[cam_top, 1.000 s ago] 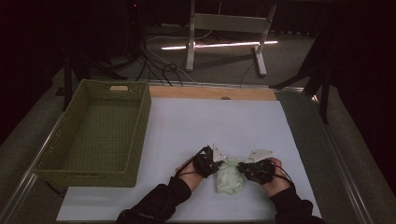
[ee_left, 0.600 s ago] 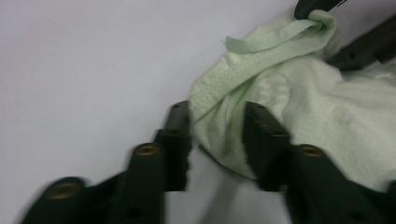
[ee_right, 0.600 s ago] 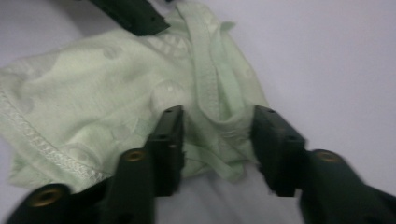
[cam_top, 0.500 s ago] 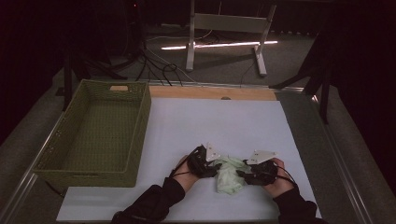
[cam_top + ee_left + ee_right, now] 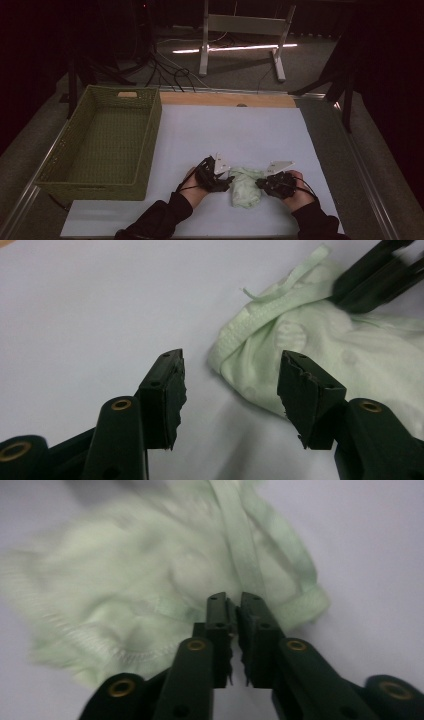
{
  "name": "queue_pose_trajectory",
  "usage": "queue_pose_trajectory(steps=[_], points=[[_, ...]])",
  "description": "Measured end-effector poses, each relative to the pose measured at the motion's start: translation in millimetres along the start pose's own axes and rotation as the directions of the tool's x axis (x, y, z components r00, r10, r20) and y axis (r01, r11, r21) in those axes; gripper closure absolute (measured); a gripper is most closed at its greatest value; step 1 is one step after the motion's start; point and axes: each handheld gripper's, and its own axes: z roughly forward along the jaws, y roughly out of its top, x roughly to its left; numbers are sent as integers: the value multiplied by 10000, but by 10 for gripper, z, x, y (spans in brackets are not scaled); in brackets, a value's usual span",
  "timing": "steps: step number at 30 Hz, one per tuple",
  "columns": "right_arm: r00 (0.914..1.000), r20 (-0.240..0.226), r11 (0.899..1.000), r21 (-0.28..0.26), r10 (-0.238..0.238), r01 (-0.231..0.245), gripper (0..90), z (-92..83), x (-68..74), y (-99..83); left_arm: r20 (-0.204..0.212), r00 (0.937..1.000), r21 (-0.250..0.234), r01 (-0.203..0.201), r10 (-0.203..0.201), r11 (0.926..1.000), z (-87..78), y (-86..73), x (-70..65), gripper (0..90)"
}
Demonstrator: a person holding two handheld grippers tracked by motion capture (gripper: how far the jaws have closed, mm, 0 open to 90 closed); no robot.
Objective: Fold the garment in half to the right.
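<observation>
Near the front edge of the white table [image 5: 260, 130], a crumpled pale green cloth [image 5: 246, 186] lay between the two grippers. On its left side, the left gripper [image 5: 230, 390] stood with its jaws apart, having just been opening, a corner of the cloth lying between them but untouched by the pads. On the right, the right gripper [image 5: 234, 640] had just been closing, its jaws nearly together and pinching a fold of the cloth. A green woven basket [image 5: 150, 130] sat well apart to the left.

Left gripper [image 5: 230, 385] jaws agape, right gripper [image 5: 234, 625] nearly closed.
</observation>
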Motion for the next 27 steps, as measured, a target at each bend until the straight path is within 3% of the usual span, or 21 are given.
queue_pose_trajectory(steps=[6,11,13,14,20,21,24,27], points=[[9999,-87,9998,-167,127,-129,766,-12,-17,-4,119,9999,-70,81,-80,9999,-46,-13,4,433],[9994,-158,9961,-827,298,-310,648,-159,-25,33,592,9980,-287,251,-234,9993,-106,-12,9,307],[9994,49,9927,-1156,343,-335,555,-230,-48,52,921,9954,-347,283,-250,9990,-134,-14,6,250],[9992,132,9898,-1379,378,-356,499,-267,-65,62,1037,9945,-305,196,-164,9993,-147,-11,-2,175],[9948,303,9688,-2318,969,-873,210,-375,-109,86,1526,9883,-635,85,13,9979,-249,3,-44,75],[9958,122,9680,-2357,912,-858,161,-378,-121,78,1696,9855,-664,100,14,9977,-267,4,-43,74],[9944,-30,9627,-2501,1056,-1030,128,-378,-122,70,1956,9806,-690,49,87,9976,-321,-1,-43,73],[9923,-60,9552,-2702,1233,-1203,127,-388,-148,74,1954,9807,-720,47,95,9974,-372,-17,-38,79]])
